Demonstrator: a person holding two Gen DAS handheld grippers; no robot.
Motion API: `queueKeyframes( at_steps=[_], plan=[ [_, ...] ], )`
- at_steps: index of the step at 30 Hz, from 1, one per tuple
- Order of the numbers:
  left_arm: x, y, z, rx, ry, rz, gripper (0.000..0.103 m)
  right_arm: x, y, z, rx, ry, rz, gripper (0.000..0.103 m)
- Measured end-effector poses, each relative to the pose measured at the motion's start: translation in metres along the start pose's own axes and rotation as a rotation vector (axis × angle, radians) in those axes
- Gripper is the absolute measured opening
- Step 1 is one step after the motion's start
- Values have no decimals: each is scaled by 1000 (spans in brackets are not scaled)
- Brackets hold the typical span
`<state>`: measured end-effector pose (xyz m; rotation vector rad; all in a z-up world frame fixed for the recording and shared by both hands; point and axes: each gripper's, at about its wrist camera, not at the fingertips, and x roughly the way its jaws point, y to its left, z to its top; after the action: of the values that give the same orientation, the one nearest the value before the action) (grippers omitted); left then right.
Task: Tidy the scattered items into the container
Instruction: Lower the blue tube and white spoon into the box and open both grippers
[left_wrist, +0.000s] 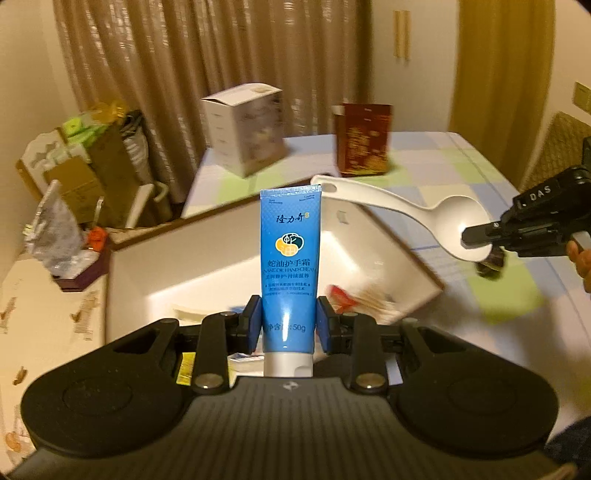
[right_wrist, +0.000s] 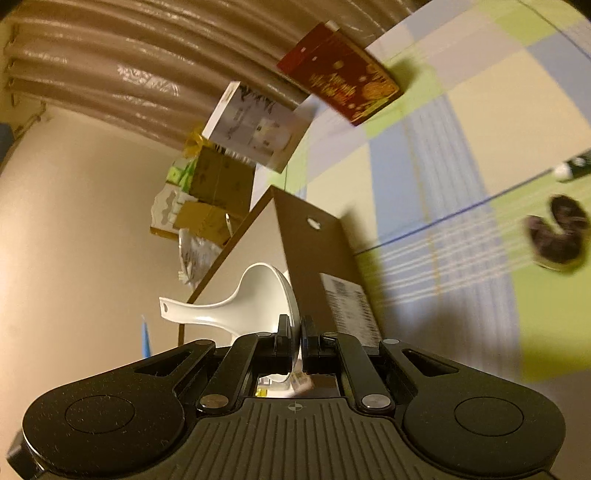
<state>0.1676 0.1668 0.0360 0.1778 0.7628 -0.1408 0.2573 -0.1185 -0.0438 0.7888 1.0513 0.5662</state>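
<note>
A checked tablecloth (left_wrist: 461, 162) in blue, green and cream covers the table, with brown curtains (left_wrist: 184, 55) behind. At the far side stand a white carton (left_wrist: 245, 127) and a red box (left_wrist: 364, 138); cardboard clutter (left_wrist: 92, 162) is piled to the left. The open box (left_wrist: 229, 251), white inside, sits near the middle, with a blurred red and tan item (left_wrist: 354, 299) in its near right corner. The left gripper (left_wrist: 287, 325) pinches a blue hand cream tube (left_wrist: 288, 258) upright over the box. The right gripper (right_wrist: 295, 345) clamps the bowl of a white spoon (right_wrist: 255, 295) above the box's right edge. A dark round object (right_wrist: 559, 232) lies on the cloth to the right.
</note>
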Motion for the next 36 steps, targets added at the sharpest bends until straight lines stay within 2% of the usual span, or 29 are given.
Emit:
queueKeyframes(
  at_steps=[7, 13, 17, 21, 23, 25, 26, 27, 28, 36],
  plan=[
    [29, 52, 12, 17, 7, 44, 26, 53, 40, 7, -149, -9, -77, 7],
    [69, 79, 17, 34, 58, 34, 26, 108, 76, 7, -318, -28, -222, 7],
    [92, 88, 15, 44, 95, 12, 26, 141, 84, 4, -353, -22, -319, 7],
    [116, 95, 12, 67, 145, 8, 26, 159, 85, 3, -343, -22, -365, 7],
    [125, 99, 13, 76, 155, 0, 26, 166, 90, 3, -381, -21, -392, 10],
    [133, 102, 13, 84, 163, -6, 26, 171, 97, 0, -443, -4, -395, 33],
    [136, 103, 14, 86, 165, -10, 26, 172, 101, -3, -479, -3, -392, 65],
    [139, 104, 14, 88, 168, -14, 26, 172, 105, -6, -503, -21, -400, 83],
    [141, 105, 14, 89, 169, -19, 26, 169, 108, -9, -523, -44, -396, 90],
    [153, 106, 14, 117, 198, -49, 26, 166, 113, -26, -629, 31, -398, 90]
  ],
)
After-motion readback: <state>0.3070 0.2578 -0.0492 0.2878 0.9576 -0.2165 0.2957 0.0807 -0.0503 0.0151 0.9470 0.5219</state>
